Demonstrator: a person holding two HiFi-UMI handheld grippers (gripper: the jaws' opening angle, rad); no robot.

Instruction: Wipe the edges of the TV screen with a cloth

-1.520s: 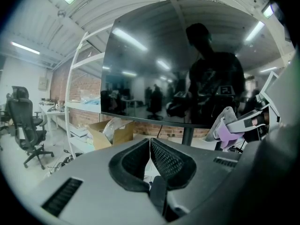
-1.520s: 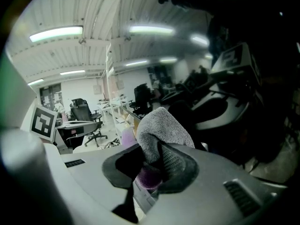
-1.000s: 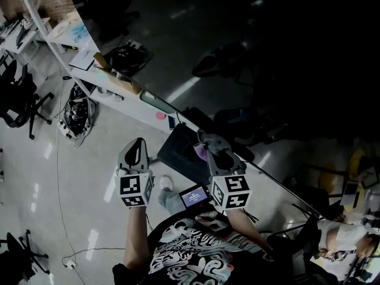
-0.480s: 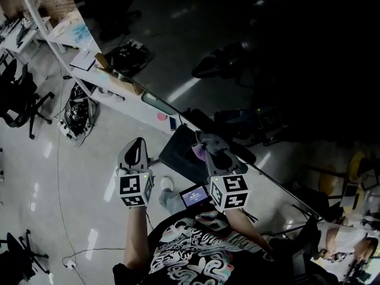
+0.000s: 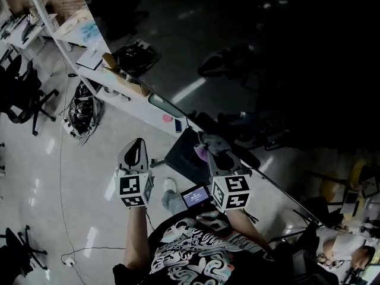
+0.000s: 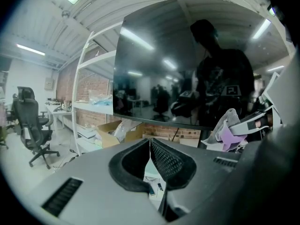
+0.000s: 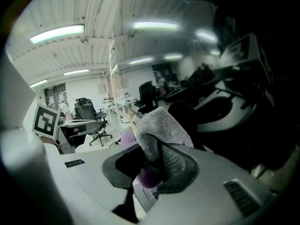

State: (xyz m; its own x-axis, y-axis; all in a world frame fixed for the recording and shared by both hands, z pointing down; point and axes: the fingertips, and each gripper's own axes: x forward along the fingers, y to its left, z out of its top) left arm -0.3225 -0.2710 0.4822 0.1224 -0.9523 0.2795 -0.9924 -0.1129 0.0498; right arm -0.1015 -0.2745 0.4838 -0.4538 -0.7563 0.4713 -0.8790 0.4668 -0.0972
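Observation:
The big dark TV screen (image 5: 267, 70) fills the upper right of the head view, and its lower edge runs diagonally down to the right. My right gripper (image 5: 209, 142) is shut on a grey and purple cloth (image 5: 200, 152), held right at that lower edge. In the right gripper view the cloth (image 7: 159, 128) bulges out above the closed jaws (image 7: 157, 159), with the glossy screen (image 7: 225, 78) on the right. My left gripper (image 5: 139, 142) hangs left of it, away from the TV, shut and empty. The left gripper view shows its closed jaws (image 6: 150, 144), the screen (image 6: 187, 64) ahead and the cloth (image 6: 228, 128).
A white shelf unit (image 5: 122, 79) with cardboard boxes stands behind the TV's left end. Cables and gear (image 5: 80, 111) lie on the floor, and office chairs (image 5: 24, 100) stand at the left. A small lit display (image 5: 195, 196) sits by the person's chest. The dark TV base (image 5: 181, 156) is below the grippers.
The head view has drifted a little, so the shelf and floor sit slightly further right. Both grippers stay where they were, the right one still on the cloth.

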